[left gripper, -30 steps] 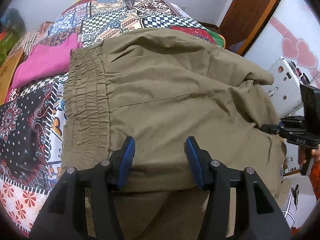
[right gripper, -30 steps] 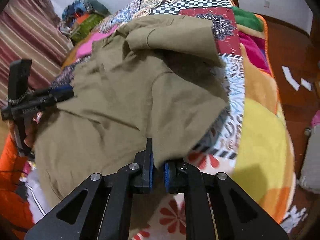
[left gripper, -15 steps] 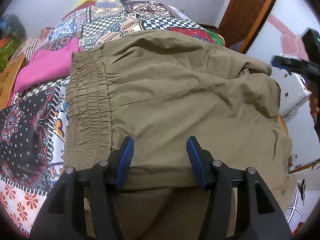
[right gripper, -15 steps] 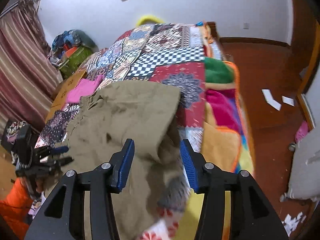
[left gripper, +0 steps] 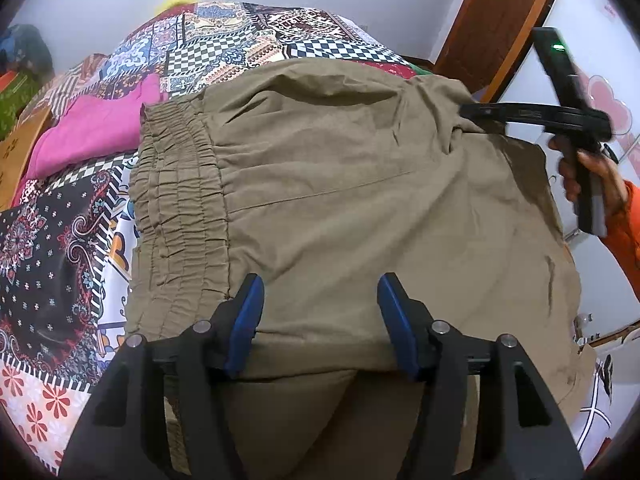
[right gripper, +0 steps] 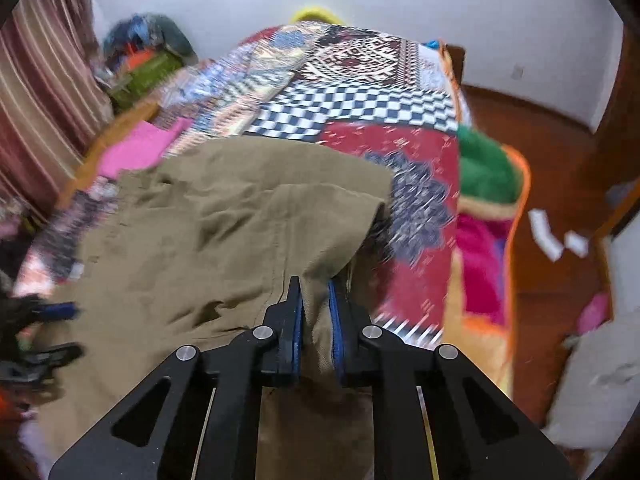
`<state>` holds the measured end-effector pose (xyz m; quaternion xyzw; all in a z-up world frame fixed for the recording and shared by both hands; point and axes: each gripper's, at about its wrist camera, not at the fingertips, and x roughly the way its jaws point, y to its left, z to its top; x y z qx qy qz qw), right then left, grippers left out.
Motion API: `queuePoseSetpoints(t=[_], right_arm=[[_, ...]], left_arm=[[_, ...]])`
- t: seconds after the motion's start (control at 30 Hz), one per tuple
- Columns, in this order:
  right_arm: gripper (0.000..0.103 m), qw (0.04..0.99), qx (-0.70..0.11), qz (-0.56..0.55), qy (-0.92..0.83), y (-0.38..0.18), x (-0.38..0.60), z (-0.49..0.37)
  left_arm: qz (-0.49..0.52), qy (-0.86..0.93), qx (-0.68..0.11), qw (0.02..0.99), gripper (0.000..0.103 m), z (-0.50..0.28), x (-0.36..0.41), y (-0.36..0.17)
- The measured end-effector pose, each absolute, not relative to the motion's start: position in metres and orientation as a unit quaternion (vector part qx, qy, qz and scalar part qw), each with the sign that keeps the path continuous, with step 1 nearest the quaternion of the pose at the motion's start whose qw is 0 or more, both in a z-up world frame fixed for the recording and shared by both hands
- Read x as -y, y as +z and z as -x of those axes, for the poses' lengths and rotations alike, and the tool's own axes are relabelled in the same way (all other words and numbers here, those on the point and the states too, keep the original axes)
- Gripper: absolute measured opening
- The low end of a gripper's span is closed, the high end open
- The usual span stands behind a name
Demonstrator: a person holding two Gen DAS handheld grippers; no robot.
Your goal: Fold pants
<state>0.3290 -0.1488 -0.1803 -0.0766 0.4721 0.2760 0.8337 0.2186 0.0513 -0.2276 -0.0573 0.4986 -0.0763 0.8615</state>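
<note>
The pants (left gripper: 360, 200) lie folded on the bed (left gripper: 52, 240), waistband toward the pink cloth (left gripper: 92, 128). Left gripper (left gripper: 320, 316): jaws have just been opening and stand wide above the near fold, gripping nothing. Right gripper (right gripper: 316, 320): jaws have just closed narrow, pinching a pants edge at the bed's right side.

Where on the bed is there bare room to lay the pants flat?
The checkered quilt beyond the olive pants, toward the far wall, lies bare. It is crowded by the waistband, where a pink garment lies, and along the green blanket.
</note>
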Motion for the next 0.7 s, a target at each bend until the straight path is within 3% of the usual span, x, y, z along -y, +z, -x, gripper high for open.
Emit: queuePoseSetpoints(t=[0.3,0.37,0.43,0.7], right_arm=[[0.013,0.830,-0.488,0.129,0.237,-0.180,0.142,-0.344],[0.023,0.840,-0.477,0.130,0.226,-0.166,0.152,-0.342],[0.041,0.851,-0.463,0.114,0.218,-0.151,0.164,-0.342],[0.055,0.873,-0.430,0.046,0.226,-0.103,0.197,-0.337]], left_arm=[[0.054,-0.060,-0.495,0.865,0.060,-0.208,-0.060,-0.211],[0.046,-0.042,-0.483,0.873,0.060,-0.204,-0.069,-0.197],[0.040,-0.022,-0.470,0.881,0.060,-0.203,-0.083,-0.184],[0.077,0.058,-0.426,0.899,0.067,-0.229,-0.156,-0.156]])
